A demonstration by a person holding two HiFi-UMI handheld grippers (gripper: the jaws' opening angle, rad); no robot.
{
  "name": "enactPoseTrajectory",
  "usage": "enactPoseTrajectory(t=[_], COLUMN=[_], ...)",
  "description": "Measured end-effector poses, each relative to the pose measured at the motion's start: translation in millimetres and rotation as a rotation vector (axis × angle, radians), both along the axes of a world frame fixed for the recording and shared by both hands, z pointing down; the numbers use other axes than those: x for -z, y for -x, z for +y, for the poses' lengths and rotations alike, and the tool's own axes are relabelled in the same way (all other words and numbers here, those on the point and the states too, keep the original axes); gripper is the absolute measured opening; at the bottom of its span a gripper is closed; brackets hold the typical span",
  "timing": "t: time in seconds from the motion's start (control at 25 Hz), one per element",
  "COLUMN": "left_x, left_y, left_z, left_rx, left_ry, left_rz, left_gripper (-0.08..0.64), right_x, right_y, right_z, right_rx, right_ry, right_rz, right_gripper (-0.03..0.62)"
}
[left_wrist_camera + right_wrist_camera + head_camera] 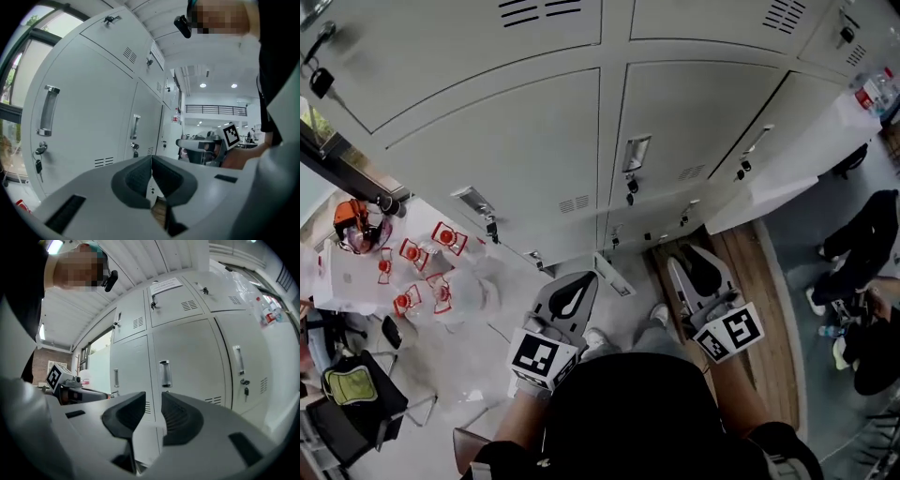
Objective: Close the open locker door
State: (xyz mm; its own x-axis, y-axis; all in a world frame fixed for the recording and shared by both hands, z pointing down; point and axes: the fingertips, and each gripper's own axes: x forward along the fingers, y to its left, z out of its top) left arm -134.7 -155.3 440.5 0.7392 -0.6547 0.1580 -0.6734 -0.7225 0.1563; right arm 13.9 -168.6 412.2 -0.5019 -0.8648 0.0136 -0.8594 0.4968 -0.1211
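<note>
The open locker door is seen at the right of the head view, swung out from the bank of grey lockers so that its pale face stands at an angle to the closed fronts. In the right gripper view the open locker door takes up the right edge, just beside a closed front on which keys hang under a handle. Bottles in clear plastic are seen above the door. It is touched by neither gripper. The right gripper is held nearer to it than the left, over a strip of wooden floor, and is pointed at the closed fronts; its jaws are parted, and nothing is held between them, only locker fronts being visible through the gap. The left gripper is held further to the left, well apart from the door; its jaws are brought together at the tips and nothing is clamped between them. In the left gripper view a long handle with a lock and keys below it is seen on a closed front. At the left of the head view, red-and-white packets lie on a pale surface, and a black chair carrying a green bag stands nearer the lower edge, well apart from the lockers.
</note>
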Motion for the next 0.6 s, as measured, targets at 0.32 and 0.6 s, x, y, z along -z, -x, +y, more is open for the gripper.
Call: enactPoseTrajectory(t=[0.32,0.6], left_x=[9.2,21.7], left_y=[-61.8,-116.2], left_z=[3.3,8.6], left_rx=[-0.129,-0.194], left_ry=[-0.013,-0.036], left_rz=[-0.008,0.014], left_gripper=[0.021,0.022], right_x=[8.0,18.3], right_y=[-65.0,-109.3], right_z=[26.9,43.2], right_rx=[-0.127,-0.168], right_ry=[-0.005,-0.019], right_rz=[-0.002,-0.003], right_gripper=[0.087,0.064])
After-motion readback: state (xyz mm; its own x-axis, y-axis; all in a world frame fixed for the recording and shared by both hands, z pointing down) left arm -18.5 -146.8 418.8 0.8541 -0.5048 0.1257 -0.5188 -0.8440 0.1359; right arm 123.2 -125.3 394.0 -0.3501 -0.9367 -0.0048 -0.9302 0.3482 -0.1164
